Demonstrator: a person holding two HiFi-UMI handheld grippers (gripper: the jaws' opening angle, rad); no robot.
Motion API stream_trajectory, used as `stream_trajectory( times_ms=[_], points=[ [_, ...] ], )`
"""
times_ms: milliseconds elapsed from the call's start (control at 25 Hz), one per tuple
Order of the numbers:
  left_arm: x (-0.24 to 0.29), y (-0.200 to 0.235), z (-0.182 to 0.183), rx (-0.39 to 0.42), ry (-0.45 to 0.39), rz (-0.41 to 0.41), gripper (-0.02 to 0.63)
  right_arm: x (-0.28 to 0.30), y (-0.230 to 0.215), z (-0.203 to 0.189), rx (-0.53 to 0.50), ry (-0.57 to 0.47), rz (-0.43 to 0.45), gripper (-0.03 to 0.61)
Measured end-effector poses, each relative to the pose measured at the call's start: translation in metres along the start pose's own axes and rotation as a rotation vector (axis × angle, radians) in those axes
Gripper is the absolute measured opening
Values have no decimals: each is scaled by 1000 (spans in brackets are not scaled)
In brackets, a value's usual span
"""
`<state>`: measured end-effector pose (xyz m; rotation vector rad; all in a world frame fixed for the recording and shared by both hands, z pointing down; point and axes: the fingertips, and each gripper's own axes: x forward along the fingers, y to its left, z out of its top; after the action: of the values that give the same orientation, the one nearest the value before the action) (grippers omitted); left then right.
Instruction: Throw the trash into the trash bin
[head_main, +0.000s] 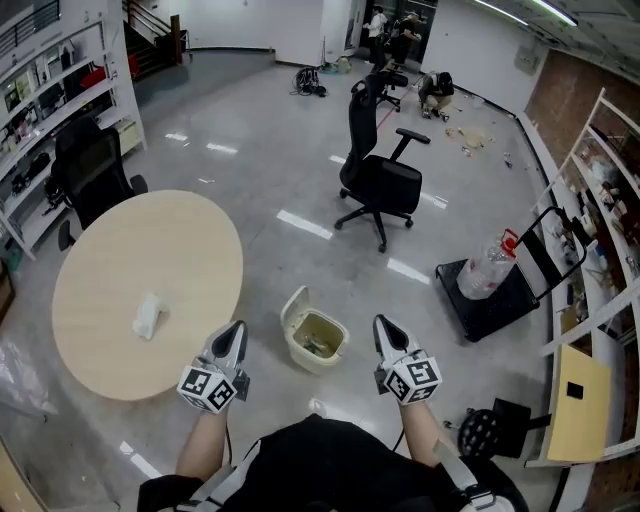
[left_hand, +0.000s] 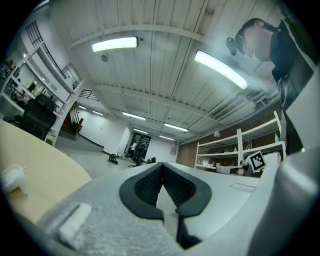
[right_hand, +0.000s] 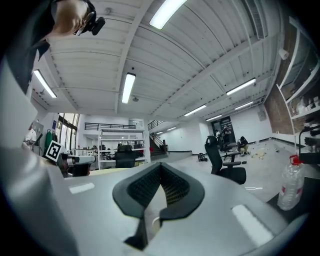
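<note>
A crumpled white tissue (head_main: 148, 316) lies on the round beige table (head_main: 190, 250) at the left; it also shows at the left edge of the left gripper view (left_hand: 12, 178). A cream trash bin (head_main: 314, 340) stands on the floor between my two grippers, with some scraps inside. My left gripper (head_main: 237, 328) hovers by the table's near right edge, shut and empty, its jaws (left_hand: 161, 166) meeting at the tips. My right gripper (head_main: 383, 322) is just right of the bin, shut with nothing held (right_hand: 160, 166). Both point roughly level.
A black office chair (head_main: 380, 172) stands on the floor beyond the bin, and another (head_main: 90, 165) behind the table. A black cart (head_main: 500, 290) carrying a big water bottle (head_main: 487, 265) is at the right. Shelves line both walls. People are far back.
</note>
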<state>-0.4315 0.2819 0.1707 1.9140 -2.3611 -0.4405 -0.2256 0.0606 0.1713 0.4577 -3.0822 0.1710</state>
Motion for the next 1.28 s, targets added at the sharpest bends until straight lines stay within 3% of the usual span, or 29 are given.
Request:
stream_trajectory(
  times_ms=[240,640,1280],
  points=[
    [21,-35,-8,-15,-19,2,2,-22,-31,-7,26,5,1,6],
    [45,-80,-7,9,-15,-41,2,-18,-40,3,39,-30,67,5],
    [44,-72,8,63,-51,19,1,-25,-55,4,49,-26,51,5]
  ],
)
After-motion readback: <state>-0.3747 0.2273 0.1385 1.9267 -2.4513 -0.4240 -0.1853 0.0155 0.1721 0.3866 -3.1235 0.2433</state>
